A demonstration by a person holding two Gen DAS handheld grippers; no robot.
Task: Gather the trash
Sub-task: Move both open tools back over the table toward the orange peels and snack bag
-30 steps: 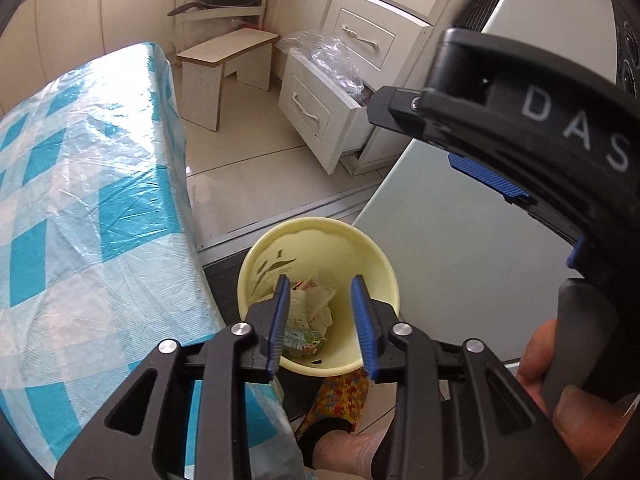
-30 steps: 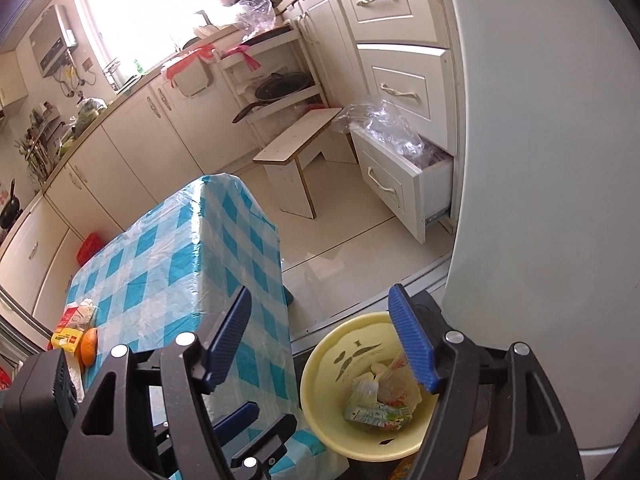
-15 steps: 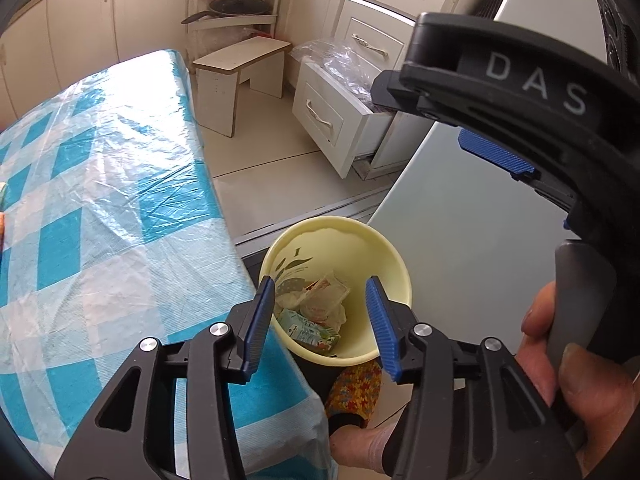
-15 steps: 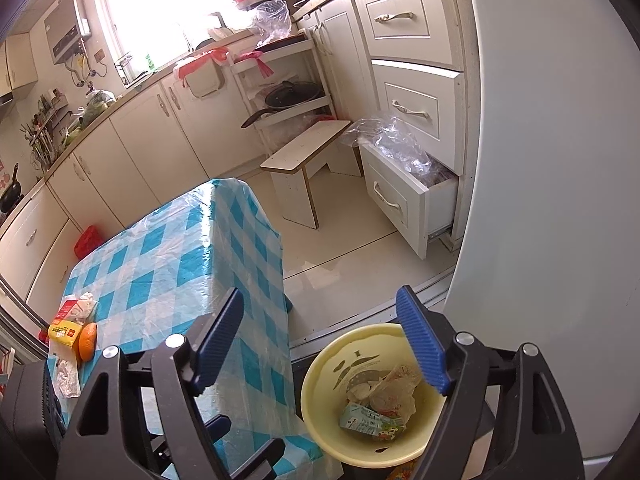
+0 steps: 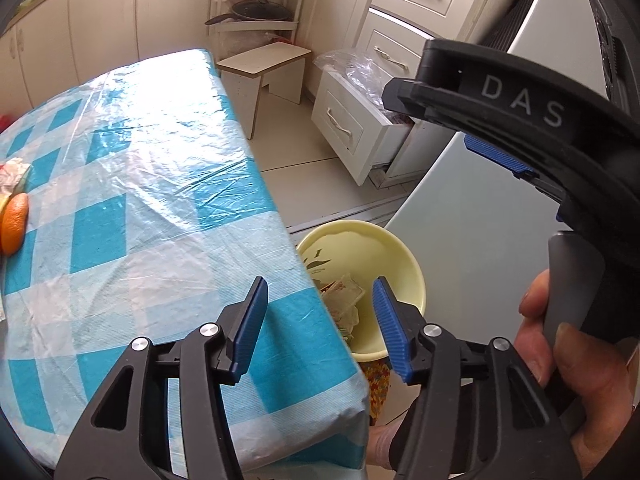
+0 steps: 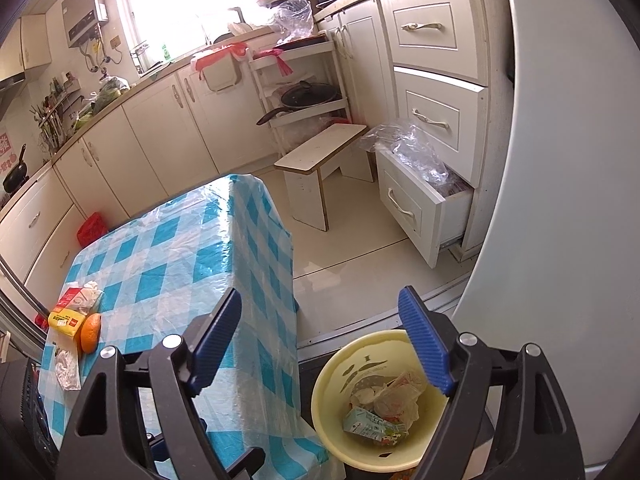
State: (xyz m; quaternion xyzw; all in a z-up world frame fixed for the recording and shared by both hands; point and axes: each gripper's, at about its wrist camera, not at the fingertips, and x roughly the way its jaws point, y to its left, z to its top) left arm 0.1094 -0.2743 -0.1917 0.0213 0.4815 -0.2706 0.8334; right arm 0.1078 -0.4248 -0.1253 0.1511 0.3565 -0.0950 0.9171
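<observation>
Holding both grippers over the table's edge, I am gripping nothing. My left gripper [image 5: 318, 320] has just been spreading its jaws and they are standing apart and empty, above the corner of the checked tablecloth [image 5: 132, 216]. My right gripper [image 6: 320, 340] is gaping wider, also having just been opening, also empty. The trash [image 6: 380, 412] is lying in the yellow bin [image 6: 332, 428] on the floor just beside the table. An orange [image 6: 90, 332] and wrappers [image 6: 74, 308] are sitting on the far end.
</observation>
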